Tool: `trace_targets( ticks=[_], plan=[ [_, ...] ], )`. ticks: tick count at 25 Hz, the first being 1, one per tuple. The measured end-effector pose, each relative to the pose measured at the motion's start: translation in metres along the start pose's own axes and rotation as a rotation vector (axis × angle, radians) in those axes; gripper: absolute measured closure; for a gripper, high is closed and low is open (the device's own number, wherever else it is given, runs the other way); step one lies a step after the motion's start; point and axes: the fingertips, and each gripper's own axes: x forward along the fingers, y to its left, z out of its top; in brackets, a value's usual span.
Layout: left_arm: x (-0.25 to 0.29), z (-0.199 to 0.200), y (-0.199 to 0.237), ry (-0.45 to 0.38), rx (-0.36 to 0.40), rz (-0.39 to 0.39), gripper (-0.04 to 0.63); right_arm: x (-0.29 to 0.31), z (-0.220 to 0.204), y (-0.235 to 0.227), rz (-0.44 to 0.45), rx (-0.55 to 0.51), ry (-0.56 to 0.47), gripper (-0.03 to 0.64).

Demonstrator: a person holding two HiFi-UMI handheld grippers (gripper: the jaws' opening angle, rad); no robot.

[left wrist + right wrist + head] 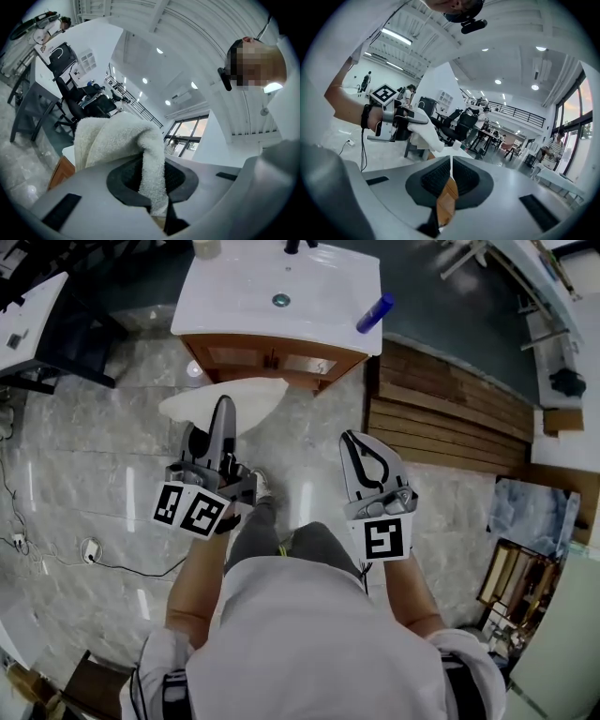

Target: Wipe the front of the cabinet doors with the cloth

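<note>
A vanity cabinet with wooden doors [272, 360] and a white sink top [244, 306] stands ahead of me. My left gripper [223, 409] is shut on a white cloth [187, 407], held low in front of the doors and short of them. In the left gripper view the cloth [117, 136] bulges out over the closed jaws of the left gripper [152, 183], with a cabinet corner [58, 171] at lower left. My right gripper [352, 442] hangs to the right, shut on nothing. In its own view the right gripper [450, 180] shows only a thin slit. That view also catches the left gripper [393, 124] and the cloth [424, 133].
A blue bottle [375, 313] lies at the sink top's right edge, near the drain [281, 300]. A wooden slatted platform [450, 413] lies right of the cabinet. A cable and socket [89, 549] lie on the marble floor at left. Desks stand at far left.
</note>
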Motion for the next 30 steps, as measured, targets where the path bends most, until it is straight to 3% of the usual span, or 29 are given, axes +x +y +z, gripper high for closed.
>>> trace_targets(
  ticks=[6, 13, 21, 30],
  plan=[
    [0.037, -0.021, 0.028, 0.05, -0.017, 0.016, 0.538, 0.041, -0.013, -0.013, 0.009, 0.007, 0.017, 0.575],
    [0.078, -0.045, 0.035, 0.087, 0.028, 0.03, 0.538, 0.074, -0.042, -0.04, 0.037, 0.007, -0.022, 0.575],
    [0.117, -0.098, 0.084, 0.083, 0.024, 0.117, 0.538, 0.112, -0.097, -0.051, 0.07, 0.001, -0.016, 0.575],
    [0.139, -0.17, 0.132, 0.13, 0.04, 0.141, 0.538, 0.157, -0.174, -0.041, 0.094, 0.014, -0.032, 0.575]
  ],
)
